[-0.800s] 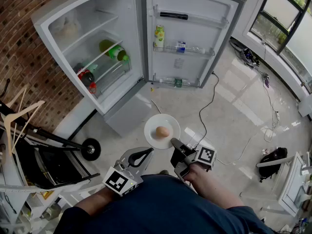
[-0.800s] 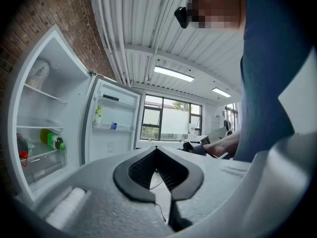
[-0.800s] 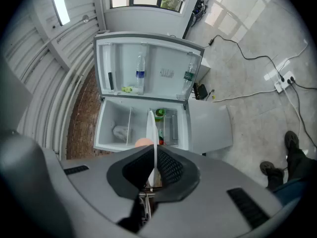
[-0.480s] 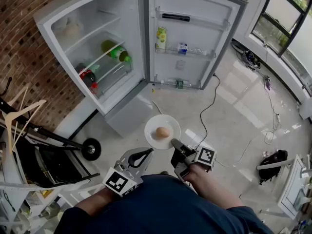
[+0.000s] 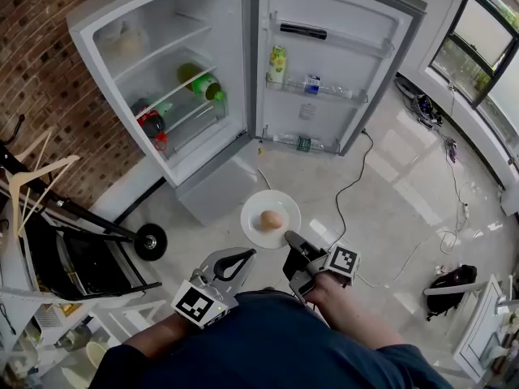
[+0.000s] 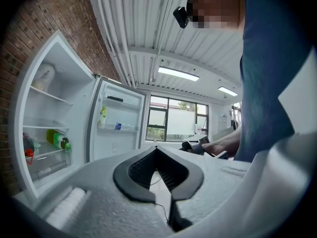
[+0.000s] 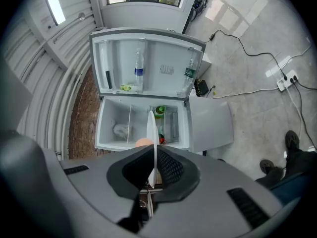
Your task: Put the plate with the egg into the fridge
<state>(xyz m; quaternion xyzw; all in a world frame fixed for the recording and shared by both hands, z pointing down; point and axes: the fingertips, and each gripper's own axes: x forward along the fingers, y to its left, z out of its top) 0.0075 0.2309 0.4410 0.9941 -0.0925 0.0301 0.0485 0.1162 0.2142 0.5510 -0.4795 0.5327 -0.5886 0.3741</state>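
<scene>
- Below the open fridge (image 5: 162,39), over the pale floor (image 5: 389,177), the right gripper (image 5: 289,241) holds a white plate (image 5: 256,207) by its near rim.
- Its jaws are clamped on that rim, and the plate lies about level in the head view.
- An egg (image 5: 270,220) sits near the middle of the plate.
- Seen from the right gripper view, the plate stands edge-on between the two dark pads, with the egg showing just to one side of it.
- The plate is outside the fridge, in front of its lower part and well apart from the shelves.
- The left gripper (image 5: 242,254) hangs just beside the right one, near the plate's rim but apart from it.
- Its jaws are closed, tips touching, with nothing between them.
- The fridge door (image 5: 340,112) is swung wide.
- On the shelves lie a green bottle (image 5: 201,83) and, lower down, a red-capped bottle (image 5: 151,123); a pale bundle (image 5: 130,39) rests on the top shelf.
- A yellow-green bottle (image 5: 277,63) stands in the door's middle rack, with smaller items beside it and in the bottom rack.
- A black cable (image 5: 350,186) snakes across the floor to the right of the plate.
- A wooden hanger (image 5: 36,177) and a black wheel (image 5: 150,241) sit at the left, by the brick wall (image 5: 49,96).
</scene>
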